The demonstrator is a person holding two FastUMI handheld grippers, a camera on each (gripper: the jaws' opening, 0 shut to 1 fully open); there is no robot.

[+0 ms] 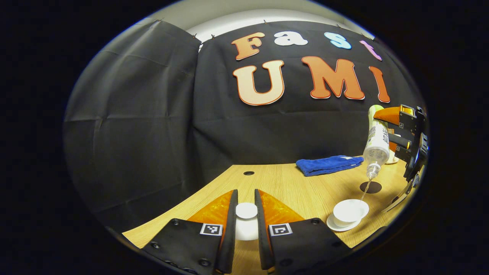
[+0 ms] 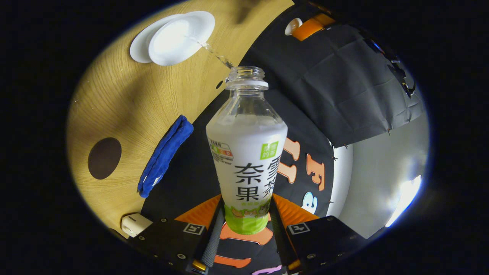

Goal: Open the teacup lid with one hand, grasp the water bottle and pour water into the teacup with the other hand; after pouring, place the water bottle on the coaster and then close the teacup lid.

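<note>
In the left gripper view my left gripper [image 1: 246, 215] is shut on the white teacup lid [image 1: 246, 211], held over the table near its front edge. To the right the white teacup [image 1: 350, 210] stands uncovered on its saucer [image 1: 336, 225]. The water bottle [image 1: 376, 143] hangs tilted mouth-down above it, and a thin stream falls into the cup. In the right gripper view my right gripper [image 2: 244, 225] is shut on the water bottle [image 2: 246, 152] near its base. Its uncapped mouth points toward the teacup [image 2: 177, 36], and the lid [image 2: 293, 26] shows far off in the other gripper.
A dark round coaster [image 1: 370, 187] lies on the wooden table [image 1: 290, 187] behind the cup; in the right gripper view the coaster [image 2: 104, 158] sits at the left. A folded blue cloth [image 1: 328, 165] lies at the back. A small white object [image 2: 135, 224] sits near the table edge.
</note>
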